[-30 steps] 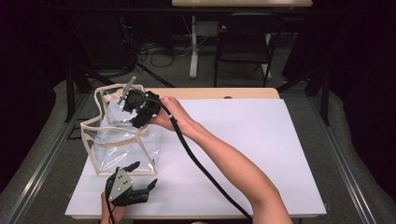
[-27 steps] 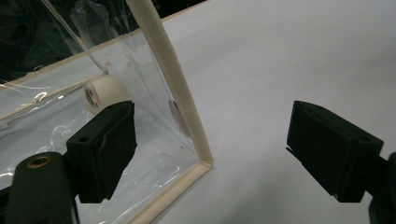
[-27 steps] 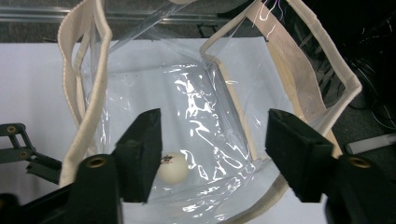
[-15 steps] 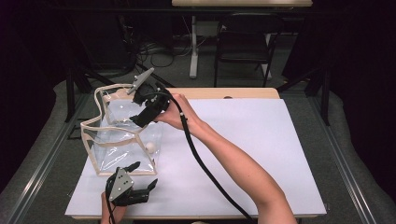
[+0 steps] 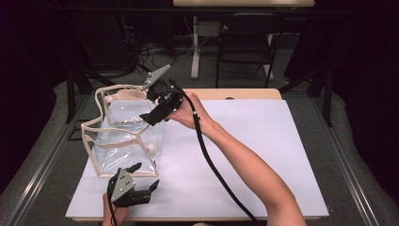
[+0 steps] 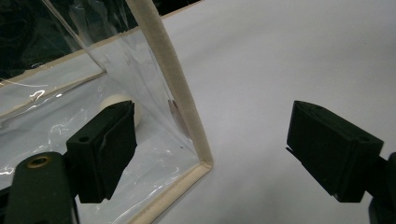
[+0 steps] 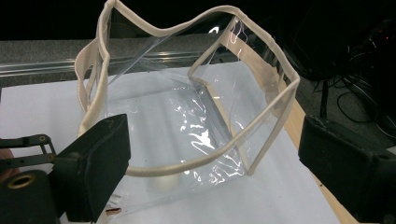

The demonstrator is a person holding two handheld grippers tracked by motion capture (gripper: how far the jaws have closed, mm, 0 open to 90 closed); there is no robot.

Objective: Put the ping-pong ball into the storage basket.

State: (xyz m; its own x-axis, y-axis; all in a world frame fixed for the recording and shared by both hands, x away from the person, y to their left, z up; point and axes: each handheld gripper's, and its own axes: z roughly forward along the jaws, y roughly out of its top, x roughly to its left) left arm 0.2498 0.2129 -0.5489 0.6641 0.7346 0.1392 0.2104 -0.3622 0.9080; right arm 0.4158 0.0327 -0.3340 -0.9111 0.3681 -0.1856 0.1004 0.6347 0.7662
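Note:
A clear plastic bag [image 5: 123, 141] with cream trim stands open on the white sheet [image 5: 263, 155] at the table's left. A small white ball [image 5: 151, 148] lies on its bottom, near the right wall; it is also in the right gripper view as the ball [image 7: 163, 182]. My right gripper [image 5: 149, 106] hovers over the bag's far right rim. Its jaws have just been opening and stand open, with nothing between them. My left gripper [image 5: 145, 176] rests by the bag's near corner, open. In the left gripper view the bag's corner trim [image 6: 187, 121] stands between the open jaws, untouched.
The white sheet covers most of the wooden table [image 5: 244, 94]. A black folding chair [image 5: 247, 42] and floor cables [image 5: 160, 47] lie beyond the far edge. Metal rails [image 5: 42, 160] run along the table's sides. The right gripper's cable [image 5: 211, 160] trails across the sheet.
The right gripper has come up out of the bag's mouth and drawn back toward the far right rim, its jaws opening. The white ball now lies on the bag's bottom. The left gripper has stayed put.

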